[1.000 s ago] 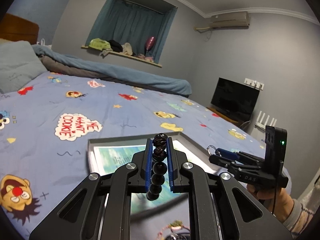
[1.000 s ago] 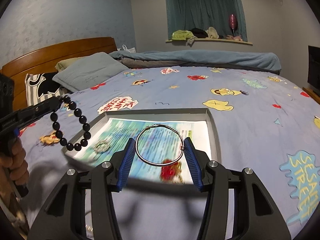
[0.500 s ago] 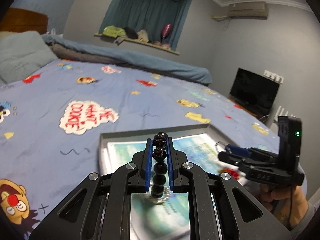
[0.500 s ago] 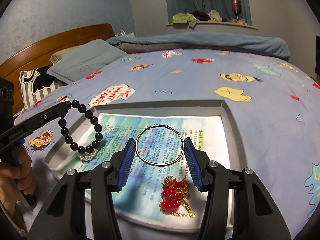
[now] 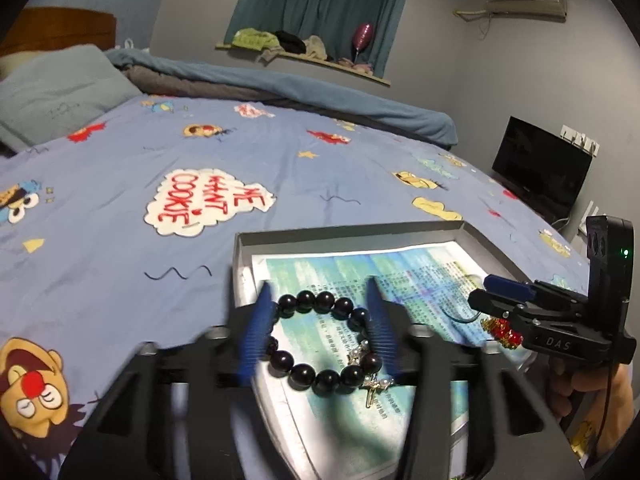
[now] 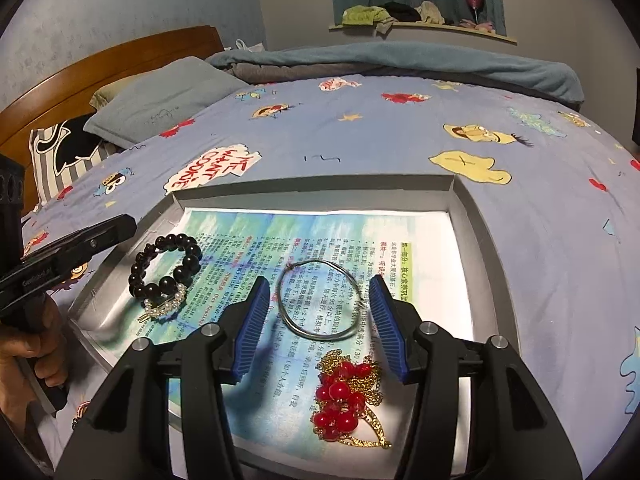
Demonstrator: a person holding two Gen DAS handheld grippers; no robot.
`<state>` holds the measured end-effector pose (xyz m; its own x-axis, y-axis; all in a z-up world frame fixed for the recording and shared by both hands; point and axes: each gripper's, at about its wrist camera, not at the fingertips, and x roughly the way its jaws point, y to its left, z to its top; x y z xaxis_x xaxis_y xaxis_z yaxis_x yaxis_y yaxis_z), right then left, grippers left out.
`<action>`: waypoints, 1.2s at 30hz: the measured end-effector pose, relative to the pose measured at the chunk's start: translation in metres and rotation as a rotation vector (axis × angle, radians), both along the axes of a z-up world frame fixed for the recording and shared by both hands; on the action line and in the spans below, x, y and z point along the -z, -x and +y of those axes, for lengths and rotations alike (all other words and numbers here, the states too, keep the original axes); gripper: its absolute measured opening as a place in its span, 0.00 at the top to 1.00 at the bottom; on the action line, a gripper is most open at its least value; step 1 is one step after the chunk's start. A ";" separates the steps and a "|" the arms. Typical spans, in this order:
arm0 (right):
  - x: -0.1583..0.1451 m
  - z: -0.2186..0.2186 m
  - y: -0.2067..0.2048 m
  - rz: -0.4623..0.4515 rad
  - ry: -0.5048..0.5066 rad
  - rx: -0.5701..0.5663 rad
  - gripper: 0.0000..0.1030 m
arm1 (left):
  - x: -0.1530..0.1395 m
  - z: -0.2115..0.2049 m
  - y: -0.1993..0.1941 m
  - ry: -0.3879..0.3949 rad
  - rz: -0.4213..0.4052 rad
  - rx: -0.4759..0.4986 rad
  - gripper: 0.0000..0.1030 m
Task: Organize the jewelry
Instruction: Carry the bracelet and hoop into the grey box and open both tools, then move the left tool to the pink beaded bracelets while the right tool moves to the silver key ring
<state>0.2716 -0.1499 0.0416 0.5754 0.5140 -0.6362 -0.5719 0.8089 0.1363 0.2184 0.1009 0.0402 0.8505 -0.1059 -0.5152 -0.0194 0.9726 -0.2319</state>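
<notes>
A grey shallow tray (image 6: 476, 220) lined with a printed sheet lies on the bed. A black bead bracelet (image 5: 320, 344) lies in its left part, on a small pearl-and-gold piece (image 6: 164, 306). My left gripper (image 5: 318, 328) is open above the bracelet, apart from it. A thin silver wire bangle (image 6: 320, 300) lies flat mid-tray between the open fingers of my right gripper (image 6: 320, 320), not touching them. A red bead and gold chain piece (image 6: 348, 396) lies at the tray's near edge. The bracelet also shows in the right wrist view (image 6: 166, 264).
The tray sits on a blue cartoon-print bedsheet (image 5: 200, 160). Pillows (image 6: 160, 100) and a wooden headboard (image 6: 120, 56) are at the left, a folded blue duvet (image 6: 400, 60) at the far end. A black screen (image 5: 540, 172) stands at the right.
My left gripper opened and the black bead bracelet dropped into the tray. My right gripper opened wider and the silver bangle now lies flat in the tray. Both views moved closer to the tray.
</notes>
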 end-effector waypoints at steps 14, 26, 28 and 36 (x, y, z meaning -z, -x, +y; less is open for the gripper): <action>-0.020 -0.033 0.044 -0.128 -0.086 0.031 0.40 | -0.010 -0.012 0.049 -0.054 -0.051 0.053 0.27; -0.021 -0.045 0.099 -0.189 -0.068 -0.005 0.40 | -0.003 -0.023 0.096 -0.064 -0.053 0.106 0.27; -0.019 -0.046 0.108 -0.183 -0.065 -0.017 0.40 | -0.002 -0.025 0.102 -0.062 -0.053 0.115 0.27; -0.013 -0.053 0.143 -0.174 -0.063 -0.060 0.41 | 0.004 -0.043 0.131 -0.048 -0.057 0.162 0.27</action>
